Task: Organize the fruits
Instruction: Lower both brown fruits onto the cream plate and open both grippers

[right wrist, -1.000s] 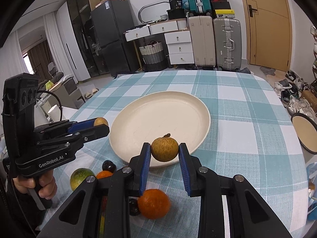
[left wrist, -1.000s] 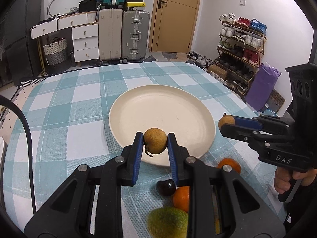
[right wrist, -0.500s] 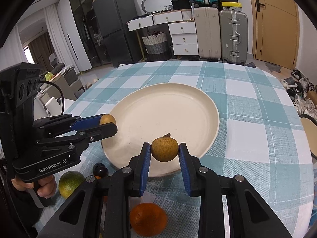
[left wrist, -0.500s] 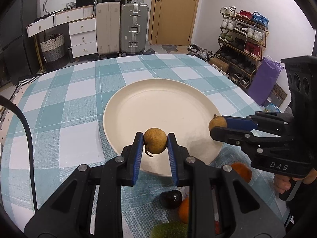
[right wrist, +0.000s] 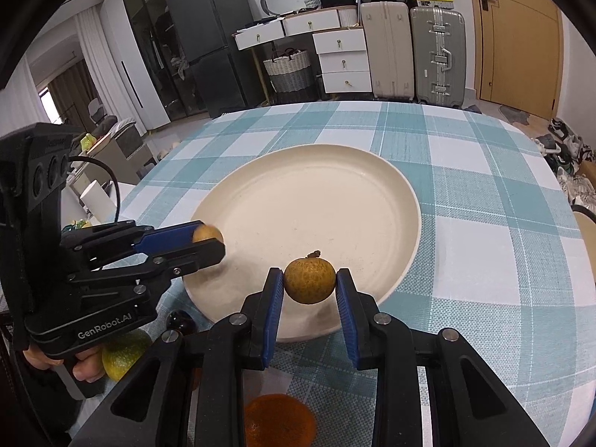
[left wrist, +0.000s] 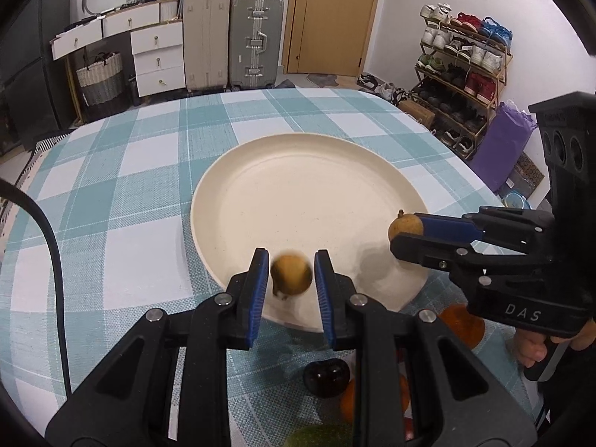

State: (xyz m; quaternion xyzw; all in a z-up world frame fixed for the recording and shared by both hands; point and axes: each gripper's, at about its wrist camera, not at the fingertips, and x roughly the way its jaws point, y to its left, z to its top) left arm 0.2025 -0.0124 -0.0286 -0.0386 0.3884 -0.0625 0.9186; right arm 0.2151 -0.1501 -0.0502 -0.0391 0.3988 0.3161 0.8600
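The cream plate (left wrist: 309,186) is the largest thing. Over its near rim, the left gripper (left wrist: 291,275) is closed on a blurred brown fruit (left wrist: 291,273). Also there, the right gripper (right wrist: 310,279) has jaws opening, a stemmed brown fruit (right wrist: 309,281) touching both pads.

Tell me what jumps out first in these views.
Two small brown fruits hang over the near rim of the cream plate: a blurred fruit in the shut left gripper, and a speckled fruit between the opening jaws of the right gripper. An orange waits on the checked cloth, nearer the camera.
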